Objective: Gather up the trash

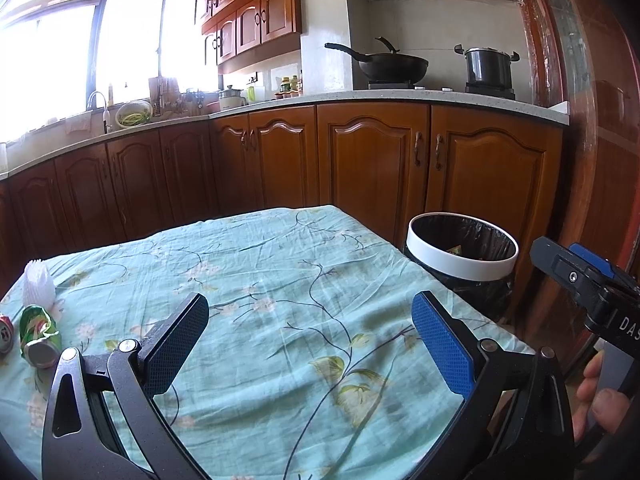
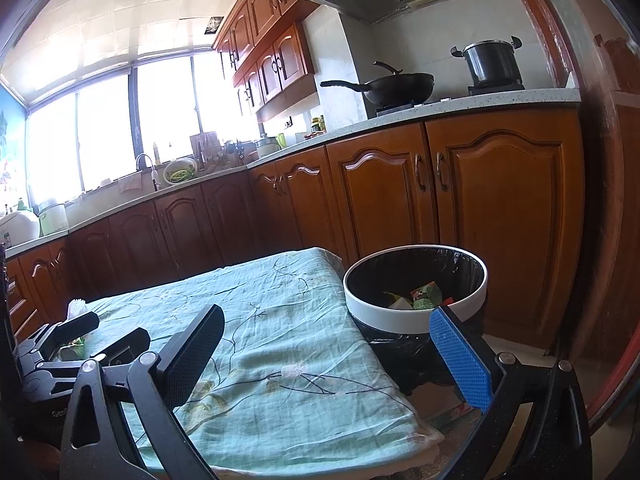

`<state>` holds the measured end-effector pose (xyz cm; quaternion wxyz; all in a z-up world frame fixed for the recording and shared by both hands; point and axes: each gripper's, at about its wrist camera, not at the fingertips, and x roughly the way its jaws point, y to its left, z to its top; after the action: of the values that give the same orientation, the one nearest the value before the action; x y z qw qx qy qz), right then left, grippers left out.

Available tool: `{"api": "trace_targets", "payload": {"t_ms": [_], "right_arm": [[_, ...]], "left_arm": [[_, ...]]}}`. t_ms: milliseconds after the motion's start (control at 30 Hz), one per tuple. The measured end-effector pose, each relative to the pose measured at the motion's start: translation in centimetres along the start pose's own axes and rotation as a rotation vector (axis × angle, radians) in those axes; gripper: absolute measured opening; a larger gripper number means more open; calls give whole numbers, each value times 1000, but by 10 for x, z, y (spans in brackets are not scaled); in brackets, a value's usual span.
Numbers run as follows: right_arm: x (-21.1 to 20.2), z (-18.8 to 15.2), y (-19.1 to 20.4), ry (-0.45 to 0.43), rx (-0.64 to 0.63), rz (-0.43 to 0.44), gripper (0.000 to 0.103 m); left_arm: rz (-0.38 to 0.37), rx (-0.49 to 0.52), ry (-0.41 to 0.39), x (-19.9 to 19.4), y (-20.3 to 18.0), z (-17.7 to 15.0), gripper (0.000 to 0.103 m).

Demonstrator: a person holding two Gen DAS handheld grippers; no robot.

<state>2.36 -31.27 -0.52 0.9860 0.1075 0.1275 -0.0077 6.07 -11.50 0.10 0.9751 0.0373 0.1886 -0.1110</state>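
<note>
A crushed green can [image 1: 38, 334] lies at the table's left edge, with part of a red can [image 1: 5, 334] beside it. My left gripper [image 1: 310, 330] is open and empty above the teal floral tablecloth [image 1: 280, 272], to the right of the cans. My right gripper [image 2: 326, 342] is open and empty over the table's right edge, close to the white-rimmed trash bin [image 2: 416, 284] lined with a black bag. Wrappers [image 2: 424, 294] lie inside the bin. The bin also shows in the left wrist view [image 1: 462, 246]. The left gripper shows at the left of the right wrist view [image 2: 100, 332].
A white toothpick holder [image 1: 38, 284] stands behind the cans. Wooden cabinets [image 1: 372, 160] and a countertop with a wok [image 1: 390, 66] and pot [image 1: 488, 66] run behind the table. A wooden door frame [image 2: 600, 200] stands right of the bin.
</note>
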Motion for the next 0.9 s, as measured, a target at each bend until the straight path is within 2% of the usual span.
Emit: {"api": "trace_targets", "payload": {"t_ms": [900], "right_arm": [[12,4,-3,26,9,15,103]], "left_arm": [[-13,3,-3,2,0,0,103]]}}
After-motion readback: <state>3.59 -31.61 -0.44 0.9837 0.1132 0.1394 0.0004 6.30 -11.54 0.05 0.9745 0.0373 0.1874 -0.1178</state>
